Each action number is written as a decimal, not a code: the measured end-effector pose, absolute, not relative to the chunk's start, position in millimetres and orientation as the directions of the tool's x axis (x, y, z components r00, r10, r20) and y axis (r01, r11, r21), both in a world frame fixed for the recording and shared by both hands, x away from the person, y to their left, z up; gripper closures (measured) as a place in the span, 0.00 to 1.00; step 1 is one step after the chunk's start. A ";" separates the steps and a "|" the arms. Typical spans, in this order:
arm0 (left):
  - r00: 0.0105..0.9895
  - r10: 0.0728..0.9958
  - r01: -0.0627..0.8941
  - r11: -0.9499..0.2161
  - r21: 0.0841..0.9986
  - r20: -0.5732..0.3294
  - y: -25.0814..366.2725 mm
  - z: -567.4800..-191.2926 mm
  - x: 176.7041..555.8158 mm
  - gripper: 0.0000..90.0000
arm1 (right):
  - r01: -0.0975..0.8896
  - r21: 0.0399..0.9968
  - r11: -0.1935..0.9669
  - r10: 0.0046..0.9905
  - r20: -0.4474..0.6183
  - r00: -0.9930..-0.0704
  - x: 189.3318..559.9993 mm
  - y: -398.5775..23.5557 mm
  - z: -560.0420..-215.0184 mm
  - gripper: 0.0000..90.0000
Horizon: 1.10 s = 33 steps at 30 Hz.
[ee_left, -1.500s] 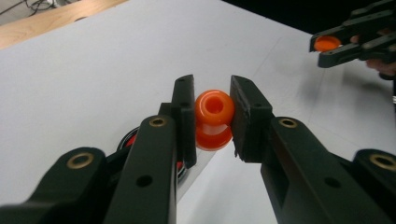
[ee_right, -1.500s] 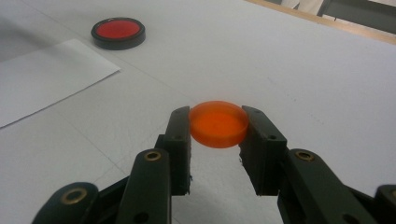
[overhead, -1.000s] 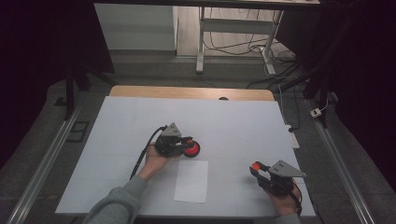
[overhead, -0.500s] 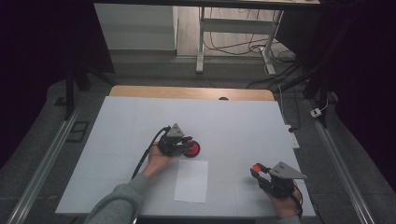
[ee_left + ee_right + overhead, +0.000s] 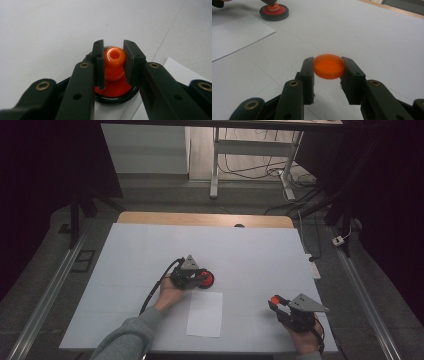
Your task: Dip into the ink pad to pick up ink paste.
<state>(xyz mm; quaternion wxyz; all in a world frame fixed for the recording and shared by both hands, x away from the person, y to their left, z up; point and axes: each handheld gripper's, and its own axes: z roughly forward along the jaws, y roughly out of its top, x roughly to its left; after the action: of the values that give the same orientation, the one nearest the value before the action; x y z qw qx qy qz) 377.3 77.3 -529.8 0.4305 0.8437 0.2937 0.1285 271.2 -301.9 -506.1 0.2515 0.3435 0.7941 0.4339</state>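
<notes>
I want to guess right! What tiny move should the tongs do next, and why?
Probably the right tongs should carry the orange disc a little toward the stamp. They are shut on the disc, holding it above the table, while the left tongs are shut on the stamp's orange knob beside the paper. The two parts sit apart.

the left claw (image 5: 113,65) hides much of the red stamp's black base (image 5: 117,96); its underside perhaps touches paper.
</notes>
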 end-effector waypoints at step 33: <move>0.794 0.608 0.356 -0.442 0.823 -0.016 79.1 -535.0 372.7 0.81 | 0.326 0.861 0.391 0.764 -0.107 -0.636 269.4 -299.4 -505.2 0.71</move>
<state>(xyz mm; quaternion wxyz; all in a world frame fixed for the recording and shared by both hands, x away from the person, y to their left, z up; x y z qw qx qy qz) 372.7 79.1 -535.0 0.4427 0.8372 0.2879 0.1424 269.4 -299.4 -505.2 0.2537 0.3430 0.7945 0.4321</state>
